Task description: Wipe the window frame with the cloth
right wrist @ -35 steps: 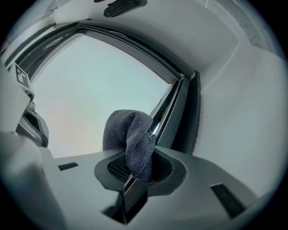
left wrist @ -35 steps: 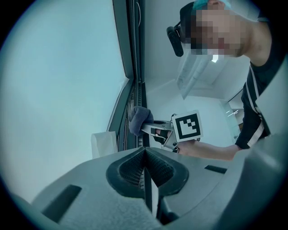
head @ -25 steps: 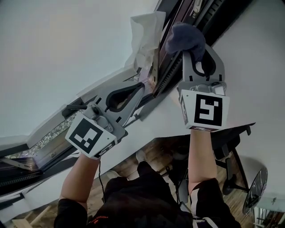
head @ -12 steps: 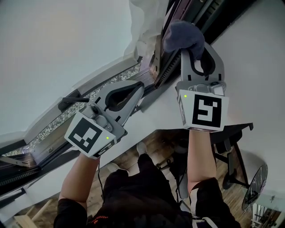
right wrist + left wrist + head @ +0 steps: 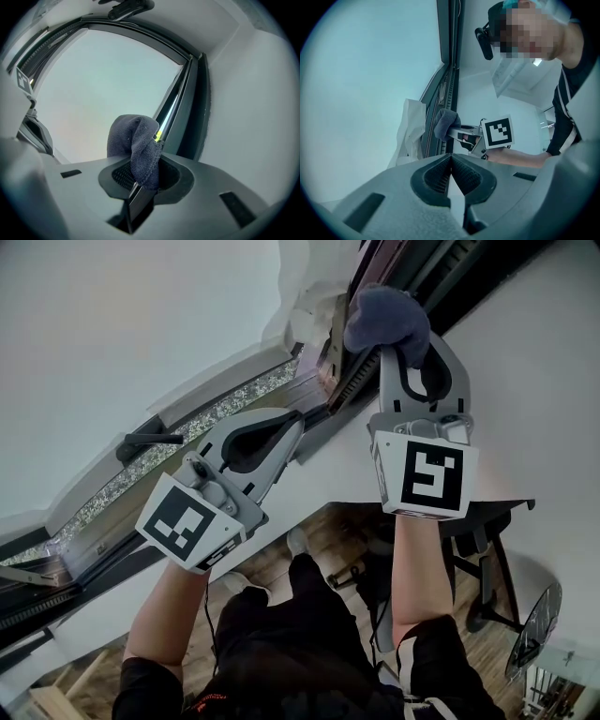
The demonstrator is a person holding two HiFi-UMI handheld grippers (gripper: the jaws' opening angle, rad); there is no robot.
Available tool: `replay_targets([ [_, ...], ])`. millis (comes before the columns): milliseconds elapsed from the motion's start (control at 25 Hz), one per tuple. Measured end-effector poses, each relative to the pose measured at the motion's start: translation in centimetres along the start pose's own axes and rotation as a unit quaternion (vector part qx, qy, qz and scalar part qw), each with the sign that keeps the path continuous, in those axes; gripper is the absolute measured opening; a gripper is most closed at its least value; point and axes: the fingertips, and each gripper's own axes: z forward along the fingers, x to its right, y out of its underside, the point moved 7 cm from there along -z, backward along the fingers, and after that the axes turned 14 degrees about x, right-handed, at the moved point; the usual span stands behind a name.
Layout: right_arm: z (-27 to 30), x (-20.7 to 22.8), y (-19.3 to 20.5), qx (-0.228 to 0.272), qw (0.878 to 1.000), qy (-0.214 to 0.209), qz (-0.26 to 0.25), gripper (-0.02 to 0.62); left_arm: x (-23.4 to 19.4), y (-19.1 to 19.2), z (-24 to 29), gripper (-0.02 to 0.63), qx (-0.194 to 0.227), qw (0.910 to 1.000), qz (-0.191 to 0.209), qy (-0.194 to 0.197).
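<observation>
A dark blue-grey cloth (image 5: 386, 320) is bunched at the tip of my right gripper (image 5: 398, 343), whose jaws are shut on it. The same cloth (image 5: 136, 145) bulges out above those jaws in the right gripper view and lies against the dark window frame (image 5: 187, 108). In the head view the window frame (image 5: 361, 343) runs diagonally from upper right to lower left. My left gripper (image 5: 292, 420) is lower and to the left, shut and empty, its tip close to the frame. The left gripper view shows the cloth (image 5: 444, 123) and my right gripper (image 5: 461, 133) beyond the closed jaws.
A white crumpled plastic sheet (image 5: 302, 292) hangs by the frame just left of the cloth. A dark window handle (image 5: 150, 440) sticks out lower left. Below are a wooden floor (image 5: 328, 549), a chair (image 5: 478, 549) and a fan (image 5: 534, 624).
Both grippers have stayed nearly in place on the frame. The view has shifted slightly, with the handle and the plastic sheet sliding up and to the left.
</observation>
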Motion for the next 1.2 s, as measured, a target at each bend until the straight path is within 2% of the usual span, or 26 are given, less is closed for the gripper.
replay_targets([
  [320,-0.9,-1.3,2.7,-0.02,1.0,-0.005,0.016,0.071,-0.2,1.6,-0.3,0.02,-0.009,0.9998,-0.013,-0.007],
  [600,-2.0,-3.1,6.1,-0.057,0.998,-0.029,0.016,0.071,-0.3,3.7,-0.7,0.02,-0.022,0.9993,-0.027,-0.012],
  [1200,-4.1,-6.3,12.5,-0.094,0.993,-0.036,0.064,0.071,-0.4,7.9,-2.0,0.02,-0.049,0.9972,-0.048,-0.03],
])
